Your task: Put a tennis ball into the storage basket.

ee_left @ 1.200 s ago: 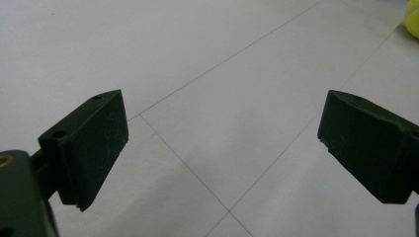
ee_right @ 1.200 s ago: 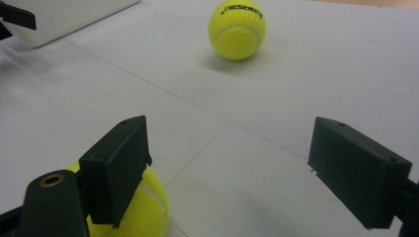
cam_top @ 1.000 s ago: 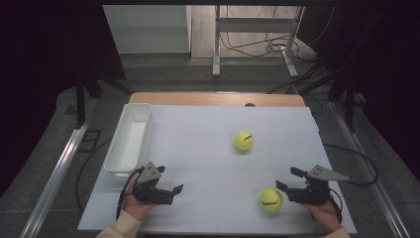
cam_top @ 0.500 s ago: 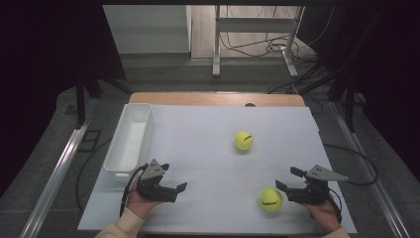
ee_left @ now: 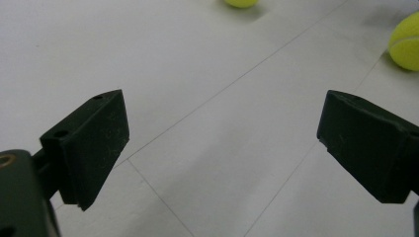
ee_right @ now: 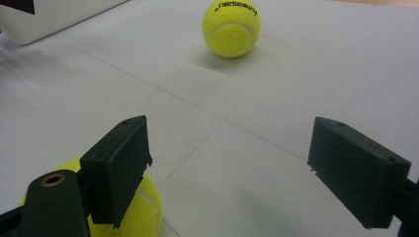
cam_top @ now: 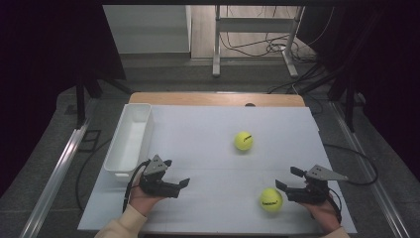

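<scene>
The left gripper [cam_top: 179,184] sits low at the near left of the table, held in the person's left hand [cam_top: 141,196], whose cream sleeve [cam_top: 119,225] enters from the near edge. Its jaws point right and stand wide apart with nothing between them. The right gripper [cam_top: 286,180] sits at the near right, held in the right hand [cam_top: 322,210]. Its jaws point left, likewise spread wide and empty.

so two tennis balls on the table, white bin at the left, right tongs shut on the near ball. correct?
Not quite: the right tongs are open, beside the near ball, not gripping it. The right gripper view shows the jaws wide apart. The far ball and white bin are as stated.
</scene>
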{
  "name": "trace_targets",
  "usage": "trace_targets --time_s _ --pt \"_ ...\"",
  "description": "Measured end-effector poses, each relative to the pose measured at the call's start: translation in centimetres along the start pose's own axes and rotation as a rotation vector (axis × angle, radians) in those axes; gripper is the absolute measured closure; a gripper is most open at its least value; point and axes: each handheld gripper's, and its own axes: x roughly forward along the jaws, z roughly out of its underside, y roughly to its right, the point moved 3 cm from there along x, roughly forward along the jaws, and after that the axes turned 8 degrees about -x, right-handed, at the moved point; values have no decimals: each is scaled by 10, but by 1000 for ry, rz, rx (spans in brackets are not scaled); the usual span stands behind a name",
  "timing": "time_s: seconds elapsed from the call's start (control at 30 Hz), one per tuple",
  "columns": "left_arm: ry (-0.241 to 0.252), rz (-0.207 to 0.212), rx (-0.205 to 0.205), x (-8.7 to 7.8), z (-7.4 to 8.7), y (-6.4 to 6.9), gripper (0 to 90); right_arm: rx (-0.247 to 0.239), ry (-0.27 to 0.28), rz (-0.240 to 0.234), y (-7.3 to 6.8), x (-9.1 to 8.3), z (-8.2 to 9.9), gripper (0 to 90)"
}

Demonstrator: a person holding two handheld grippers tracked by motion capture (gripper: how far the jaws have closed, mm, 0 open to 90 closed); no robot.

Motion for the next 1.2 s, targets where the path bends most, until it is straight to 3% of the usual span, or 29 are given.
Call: trace_targets --time_s 0.57,0.7,1.0,1.2 --pt "-14 14 7 10 -9 5 68 -1 -8 3 0 1 0 168" --pt "-19 1 27 14 -12 7 68 -3 -13 6 0 1 0 168" --pt "-30 43 20 28 -21 12 69 -5 -15 8 0 2 0 172" --pt "-33 48 32 33 -26 16 69 -8 -15 9 1 2 1 172"
